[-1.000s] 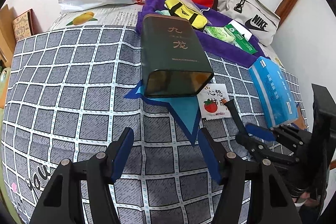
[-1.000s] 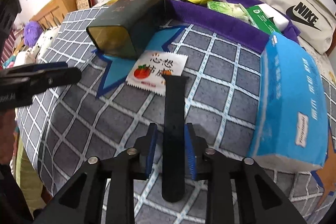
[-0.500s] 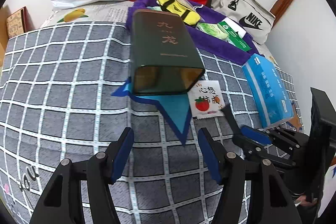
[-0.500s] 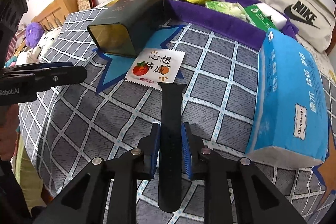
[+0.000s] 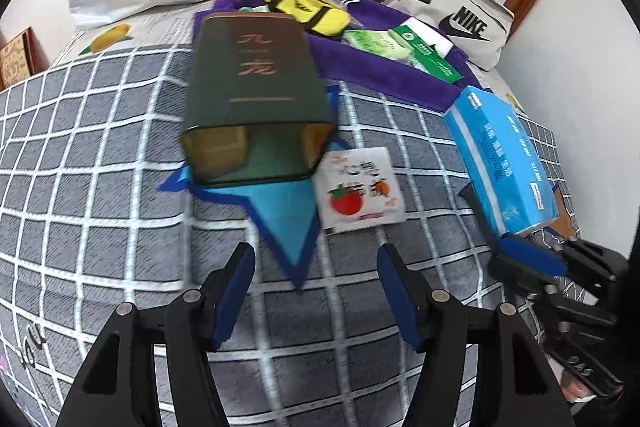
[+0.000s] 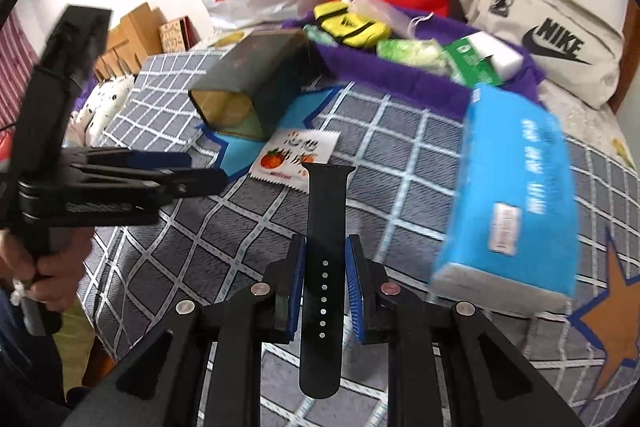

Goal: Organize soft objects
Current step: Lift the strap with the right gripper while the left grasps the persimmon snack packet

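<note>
Right wrist view, left to right: my left gripper [image 6: 200, 173] hovers with jaws apart and empty near the bed's [image 6: 168, 243] left edge; open checked blanket follows; my right gripper [image 6: 325, 287] clenches the black watch strap [image 6: 324, 227]; the blue tissue pack [image 6: 516, 195] crowds the right.

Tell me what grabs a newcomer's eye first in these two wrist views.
The long black perforated watch strap clamped in the right gripper dominates the right wrist view. Behind it, the dark green rectangular tin lies on its side on the grey checked bedspread, the bright blue tissue pack to its right.
</note>
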Available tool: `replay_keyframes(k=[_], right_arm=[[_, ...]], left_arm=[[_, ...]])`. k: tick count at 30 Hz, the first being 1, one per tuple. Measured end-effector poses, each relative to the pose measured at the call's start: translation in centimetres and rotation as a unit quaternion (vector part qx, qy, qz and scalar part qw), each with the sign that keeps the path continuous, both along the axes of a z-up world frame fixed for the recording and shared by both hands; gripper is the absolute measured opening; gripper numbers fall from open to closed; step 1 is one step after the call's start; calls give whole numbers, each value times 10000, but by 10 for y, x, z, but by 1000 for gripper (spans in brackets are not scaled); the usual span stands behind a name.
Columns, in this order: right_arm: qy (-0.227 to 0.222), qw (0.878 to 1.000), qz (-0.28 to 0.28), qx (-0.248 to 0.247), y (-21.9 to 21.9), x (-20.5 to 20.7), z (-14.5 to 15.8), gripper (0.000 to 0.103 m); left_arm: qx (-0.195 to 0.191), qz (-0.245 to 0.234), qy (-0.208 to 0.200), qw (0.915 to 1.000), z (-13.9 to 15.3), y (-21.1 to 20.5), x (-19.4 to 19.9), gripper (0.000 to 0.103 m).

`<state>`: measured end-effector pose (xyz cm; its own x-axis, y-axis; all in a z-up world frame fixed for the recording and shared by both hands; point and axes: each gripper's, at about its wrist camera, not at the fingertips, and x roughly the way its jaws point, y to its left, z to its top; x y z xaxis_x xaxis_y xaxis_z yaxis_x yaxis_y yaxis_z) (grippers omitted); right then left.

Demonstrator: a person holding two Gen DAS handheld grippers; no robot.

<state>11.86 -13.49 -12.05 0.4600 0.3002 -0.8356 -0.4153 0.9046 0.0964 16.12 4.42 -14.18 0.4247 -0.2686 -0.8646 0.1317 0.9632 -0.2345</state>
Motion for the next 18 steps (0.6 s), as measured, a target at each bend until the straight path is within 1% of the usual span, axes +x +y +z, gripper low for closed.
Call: replay_keyframes(k=[3, 9, 11, 13, 17, 18], right_arm=[[-149, 9999, -54, 47, -12, -2, 14, 20], [-493, 9987, -65, 99, -34, -5, 41, 20], [-524, 9985, -84, 105, -42, -3, 44, 20], [-506, 9986, -123, 92, -50, 1, 43, 20], [-400, 9989, -207, 108, -63, 7, 37, 20], [-391, 9989, -222, 118, -66, 8, 36, 20]], left_arm=[[-39, -3, -16, 10000, -3, -12, 5, 61], [-39, 178, 17, 9998, -16, -32, 21, 62], [47, 289, -123, 9995, -15, -38, 24, 64], [32, 333, -140, 9993, -16, -43, 27, 65], [243, 456, -279, 9983, -19, -54, 31, 74], [319, 457, -289, 9980, -19, -56, 32, 74]])
